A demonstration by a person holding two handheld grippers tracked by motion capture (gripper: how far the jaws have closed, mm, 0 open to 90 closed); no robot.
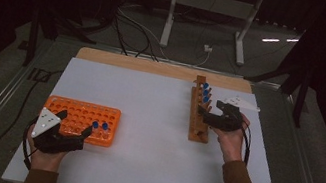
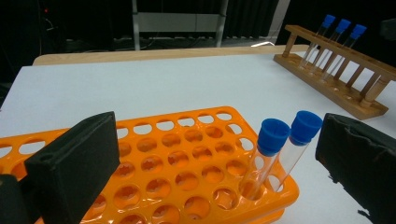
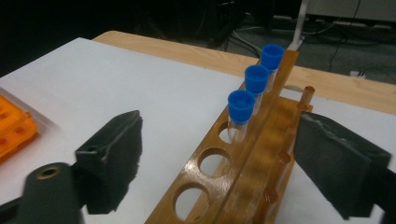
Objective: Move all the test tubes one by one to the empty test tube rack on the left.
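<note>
Dark surroundings frame a white matte table [image 1: 150, 150], where the right hand-held gripper [image 1: 212, 111] is held released, its black padded jaws astride the varnished wooden rack [image 3: 243, 172] with nothing pinched, and it should be centred on the nearest of the three blue-capped tubes [image 3: 241, 114] and closed just below the ribbed cap, since the clear wall is judged slippery, then drawn straight up out of the round hole. The left hand-held gripper [image 1: 75, 124] is likewise held released at the near right corner of the glossy orange plastic rack [image 2: 187, 163], just beside the two capped tubes [image 2: 275, 154] leaning in its corner holes.
</note>
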